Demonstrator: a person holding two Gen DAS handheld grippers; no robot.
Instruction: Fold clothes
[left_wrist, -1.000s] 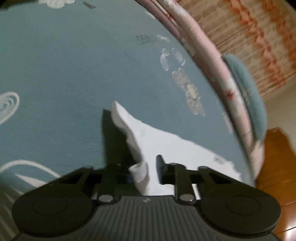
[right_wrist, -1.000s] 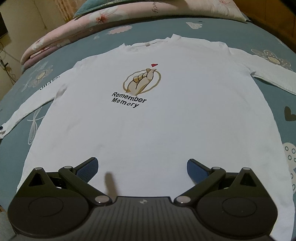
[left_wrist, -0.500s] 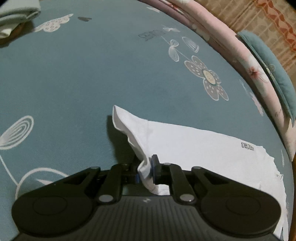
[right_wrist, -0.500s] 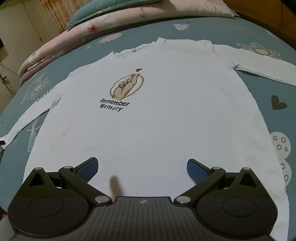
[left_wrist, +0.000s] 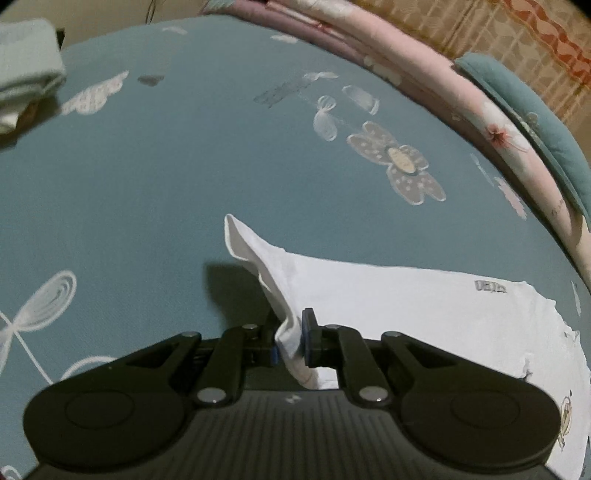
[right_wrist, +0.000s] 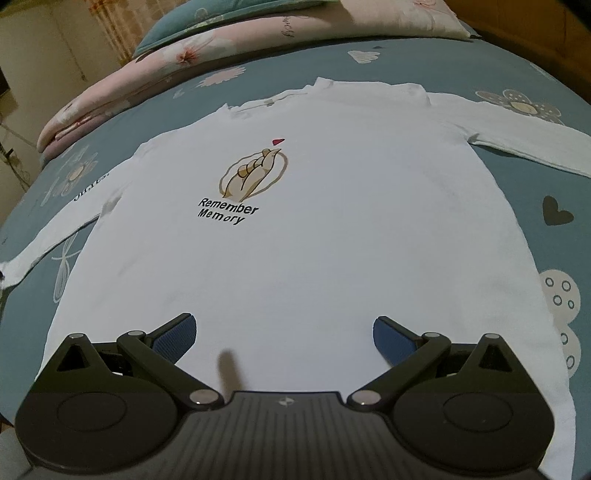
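- A teal bedsheet (right_wrist: 535, 177) printed with flowers and hearts is covering the bed, with pink floral bedding (right_wrist: 184, 59) bunching along its far edge.
- A white long-sleeved shirt (right_wrist: 332, 221) is lying flat, front up, on the sheet; the right gripper (right_wrist: 284, 332) is hovering over its hem, jaws spread wide and gripping nothing.
- The left gripper (left_wrist: 291, 343) is pinching the cuff of the shirt's sleeve (left_wrist: 388, 295), jaws nearly closed on the fabric.
- Only the right view is showing the "Remember Memory" chest print (right_wrist: 229, 210); only the left is showing a folded pale cloth (left_wrist: 26, 85) at the bed's far corner.
- The small lettering on the sleeve is staying too blurred to read.
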